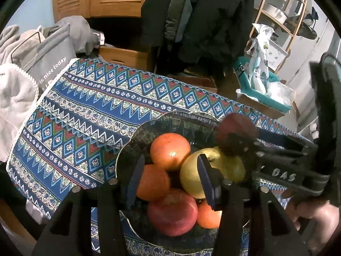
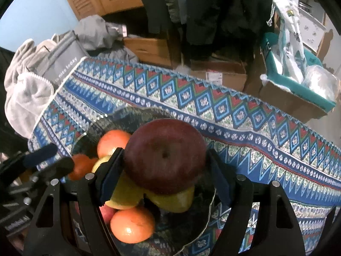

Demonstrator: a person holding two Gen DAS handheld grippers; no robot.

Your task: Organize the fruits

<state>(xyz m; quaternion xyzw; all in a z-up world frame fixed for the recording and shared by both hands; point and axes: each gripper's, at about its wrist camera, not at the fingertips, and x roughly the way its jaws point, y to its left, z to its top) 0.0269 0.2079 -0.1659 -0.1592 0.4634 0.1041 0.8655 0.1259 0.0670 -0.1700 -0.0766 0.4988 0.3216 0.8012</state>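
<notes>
A dark glass bowl (image 1: 136, 134) sits on the patterned tablecloth and holds oranges (image 1: 170, 151), a yellow apple (image 1: 192, 172) and a red apple (image 1: 172, 212). My left gripper (image 1: 170, 181) is open and empty, hovering just above the fruit. My right gripper (image 2: 164, 177) is shut on a dark red apple (image 2: 165, 155) and holds it over the bowl (image 2: 100, 121), above the yellow apples (image 2: 170, 200) and an orange (image 2: 132, 225). In the left wrist view the right gripper (image 1: 240, 143) comes in from the right with the dark apple (image 1: 233, 132).
The blue patterned tablecloth (image 1: 85, 117) covers the table. Grey clothes and a bag (image 1: 49, 49) lie at its left edge. Cardboard boxes (image 2: 217, 72), a teal box with plastic bags (image 2: 298, 79) and hanging coats (image 1: 198, 10) stand behind the table.
</notes>
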